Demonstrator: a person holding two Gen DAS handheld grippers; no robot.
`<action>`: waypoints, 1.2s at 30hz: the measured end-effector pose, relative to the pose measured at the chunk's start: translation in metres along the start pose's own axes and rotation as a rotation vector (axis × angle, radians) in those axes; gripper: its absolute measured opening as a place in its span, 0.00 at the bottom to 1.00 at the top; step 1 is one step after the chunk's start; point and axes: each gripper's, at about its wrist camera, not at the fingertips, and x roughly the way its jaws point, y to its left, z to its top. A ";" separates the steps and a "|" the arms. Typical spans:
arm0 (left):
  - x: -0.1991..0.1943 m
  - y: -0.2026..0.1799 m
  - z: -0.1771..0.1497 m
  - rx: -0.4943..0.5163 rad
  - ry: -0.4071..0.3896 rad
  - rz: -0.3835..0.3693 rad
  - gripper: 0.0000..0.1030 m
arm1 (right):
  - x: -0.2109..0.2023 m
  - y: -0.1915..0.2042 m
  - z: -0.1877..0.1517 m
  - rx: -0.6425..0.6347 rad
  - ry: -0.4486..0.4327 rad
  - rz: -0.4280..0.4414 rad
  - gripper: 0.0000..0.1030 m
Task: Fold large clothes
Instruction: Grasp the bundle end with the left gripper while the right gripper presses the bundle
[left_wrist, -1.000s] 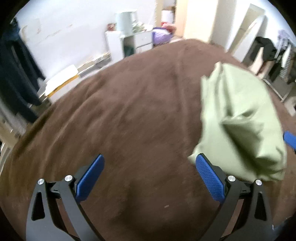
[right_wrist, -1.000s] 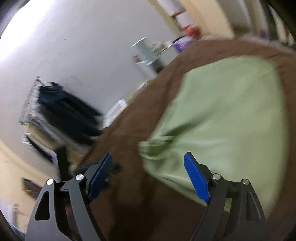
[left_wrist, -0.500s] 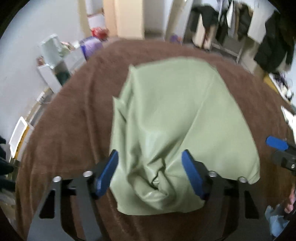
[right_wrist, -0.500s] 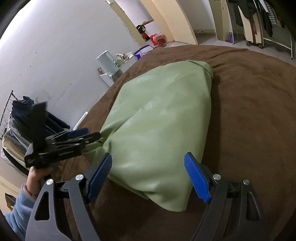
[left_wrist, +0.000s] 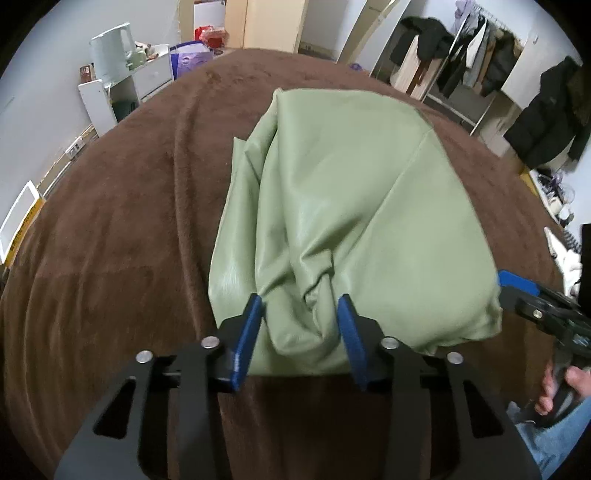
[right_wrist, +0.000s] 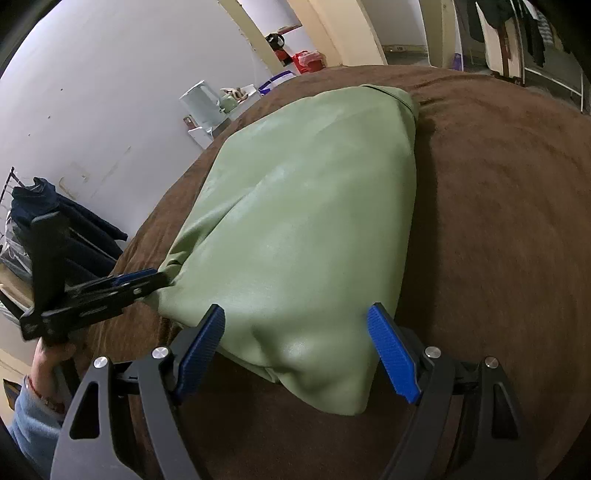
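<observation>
Two grippers: both at the near edge of one garment, one toward each near corner.
Garment: pale green garment, smooth with a slight sheen, lying bunched in a long heap on the brown blanket; far end narrow, near end wide and puckered.
Left gripper: jaws have just been closing, with a gathered ridge of the green cloth between the blue pads. Cloth fills the gap, but whether the pads already press it cannot be told; the right-wrist view shows this tool from the side with its tips at the cloth's left corner.
Right gripper: fingers spread wide, straddling the near right corner of the garment; the pads stand clear of the cloth on both sides, nothing pinched.
Why so placed: judged, a corner in each tool lets the person lift and shake the heap flat before any fold; the left takes a bunched ridge, probably because the loose edge is buried there.
Step in hand: judged, taking hold, left side ahead of right. No fold made yet.
Risk: slick material may slip from a pinch on a thick bunch; the left may catch several layers at once.
Surroundings: white kettle on a small cabinet beyond the bed, dark coats hanging at right.
</observation>
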 end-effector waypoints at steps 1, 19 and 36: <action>-0.003 -0.002 -0.003 0.008 -0.007 0.002 0.38 | 0.000 0.000 0.000 0.000 0.000 -0.002 0.78; -0.017 -0.002 -0.012 0.116 -0.093 0.091 0.12 | 0.003 0.001 -0.002 0.011 0.011 0.018 0.84; 0.008 0.037 -0.035 -0.056 -0.081 0.004 0.61 | -0.006 0.039 0.014 -0.156 -0.036 -0.022 0.85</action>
